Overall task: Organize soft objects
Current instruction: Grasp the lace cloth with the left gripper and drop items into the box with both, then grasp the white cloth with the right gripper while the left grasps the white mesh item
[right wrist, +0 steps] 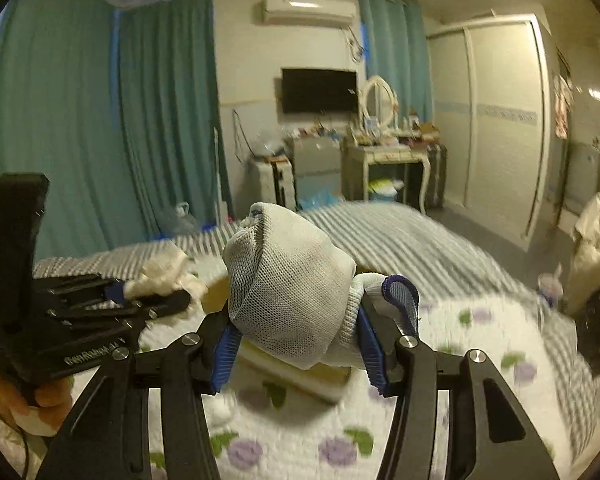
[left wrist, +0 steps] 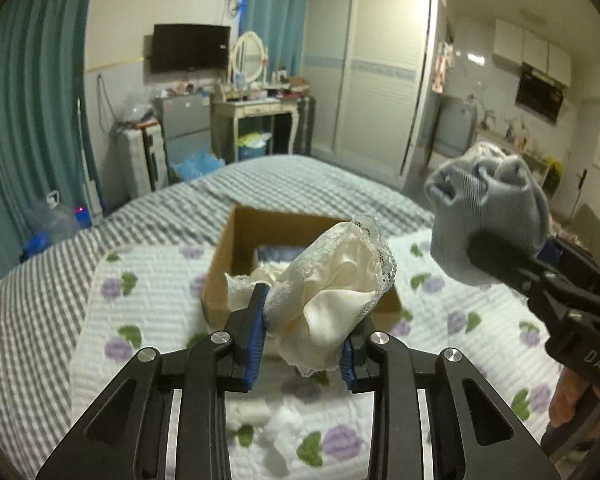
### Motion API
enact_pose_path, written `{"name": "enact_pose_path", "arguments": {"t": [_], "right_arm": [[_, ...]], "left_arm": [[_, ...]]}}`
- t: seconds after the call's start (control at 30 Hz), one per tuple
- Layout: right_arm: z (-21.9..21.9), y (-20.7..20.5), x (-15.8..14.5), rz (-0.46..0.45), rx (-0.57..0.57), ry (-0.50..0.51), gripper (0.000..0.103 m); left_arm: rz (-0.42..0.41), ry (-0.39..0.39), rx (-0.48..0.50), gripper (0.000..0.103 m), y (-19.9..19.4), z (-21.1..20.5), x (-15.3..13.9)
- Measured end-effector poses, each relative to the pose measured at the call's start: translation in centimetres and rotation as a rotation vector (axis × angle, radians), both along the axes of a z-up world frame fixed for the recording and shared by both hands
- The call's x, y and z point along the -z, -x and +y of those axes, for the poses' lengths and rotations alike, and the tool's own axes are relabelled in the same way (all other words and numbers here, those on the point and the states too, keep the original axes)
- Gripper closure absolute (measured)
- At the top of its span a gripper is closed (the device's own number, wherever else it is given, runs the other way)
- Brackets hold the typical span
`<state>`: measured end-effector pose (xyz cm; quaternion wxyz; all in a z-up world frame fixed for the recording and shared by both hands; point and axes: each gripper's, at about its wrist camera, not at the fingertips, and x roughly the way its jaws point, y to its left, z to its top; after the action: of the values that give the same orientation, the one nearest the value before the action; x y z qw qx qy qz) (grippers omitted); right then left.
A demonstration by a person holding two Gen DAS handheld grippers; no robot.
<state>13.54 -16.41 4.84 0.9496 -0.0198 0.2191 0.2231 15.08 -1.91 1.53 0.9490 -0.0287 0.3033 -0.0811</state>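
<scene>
My left gripper (left wrist: 304, 320) is shut on a cream lace-trimmed cloth (left wrist: 332, 300) and holds it above the near edge of an open cardboard box (left wrist: 236, 256) on the bed. My right gripper (right wrist: 296, 340) is shut on a rolled grey sock bundle (right wrist: 288, 292) with a blue cuff. In the left wrist view the right gripper (left wrist: 480, 256) holds the grey sock bundle (left wrist: 484, 216) up in the air to the right of the box. In the right wrist view the left gripper (right wrist: 156, 292) sits at the left with the cream cloth (right wrist: 160, 276). The box holds some pale cloth.
The box stands on a white quilt with purple flowers (left wrist: 148, 344) over a grey striped bedspread (left wrist: 292, 180). Beyond the bed are a dressing table (left wrist: 256, 112), a wardrobe (left wrist: 372, 80) and teal curtains (right wrist: 80, 120).
</scene>
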Motion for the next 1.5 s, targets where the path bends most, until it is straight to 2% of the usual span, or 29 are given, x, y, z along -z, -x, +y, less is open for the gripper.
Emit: {"name": "enact_pose_path", "arguments": {"t": [0.1, 0.2, 0.4, 0.5, 0.67, 0.8, 0.87, 0.9, 0.97, 1.03, 1.1, 1.2, 1.37, 1.4, 1.43, 1.5], "right_arm": [[0.9, -1.9, -1.4, -0.018, -0.033, 0.019, 0.051], [1.9, -4.4, -1.0, -0.02, -0.04, 0.067, 0.051], [3.4, -10.7, 3.9, 0.111, -0.067, 0.121, 0.051], [3.3, -13.4, 6.2, 0.176, -0.084, 0.112, 0.051], [3.2, -16.1, 9.3, 0.268, -0.117, 0.122, 0.051], [3.4, -17.2, 11.2, 0.314, -0.14, 0.132, 0.049], [3.0, -17.5, 11.0, 0.318, -0.144, 0.115, 0.044], [2.6, -17.6, 10.8, 0.325, -0.138, 0.095, 0.037], [1.8, -17.6, 9.9, 0.321, -0.102, 0.049, 0.031], [1.5, -17.1, 8.8, 0.303, -0.102, 0.036, 0.03], [1.3, -16.4, 7.2, 0.268, -0.079, 0.034, 0.024], [0.8, -14.7, 4.8, 0.219, -0.054, 0.011, 0.022], [-0.1, -10.6, 0.5, 0.161, -0.024, -0.042, 0.018], [-0.3, -9.5, -0.5, 0.144, -0.021, -0.041, 0.017], [-0.5, -8.7, -1.3, 0.13, -0.018, -0.035, 0.016], [-0.6, -6.4, -2.8, 0.101, -0.005, -0.024, 0.013]], "left_arm": [[-0.014, -0.015, -0.012, 0.073, -1.9, 0.0, -0.2], [-0.004, -0.026, -0.024, 0.073, -4.5, 0.1, 0.7], [0.063, -0.058, -0.035, 0.073, -8.8, 0.2, 4.5], [0.085, -0.084, -0.028, 0.073, -10.0, 0.0, 6.2], [0.112, -0.14, -0.025, 0.073, -11.6, -0.2, 8.6], [0.097, -0.172, -0.026, 0.07, -11.9, -0.7, 9.0], [0.081, -0.176, -0.028, 0.069, -11.7, -0.9, 8.9], [0.08, -0.179, -0.03, 0.066, -11.6, -1.0, 8.9], [0.086, -0.185, -0.04, 0.037, -11.5, -1.1, 8.8], [0.067, -0.184, -0.058, 0.024, -11.0, -1.2, 8.3], [0.037, -0.172, -0.067, 0.022, -10.0, -1.1, 7.2], [0.025, -0.164, -0.08, 0.022, -9.0, -0.8, 5.6], [-0.058, -0.172, -0.092, 0.021, -5.2, -0.4, 0.8], [-0.078, -0.175, -0.093, 0.019, -4.3, -0.2, -0.1], [-0.1, -0.177, -0.095, 0.011, -3.2, 0.0, -1.2], [-0.155, -0.176, -0.104, 0.009, -0.6, 0.5, -3.1]]}}
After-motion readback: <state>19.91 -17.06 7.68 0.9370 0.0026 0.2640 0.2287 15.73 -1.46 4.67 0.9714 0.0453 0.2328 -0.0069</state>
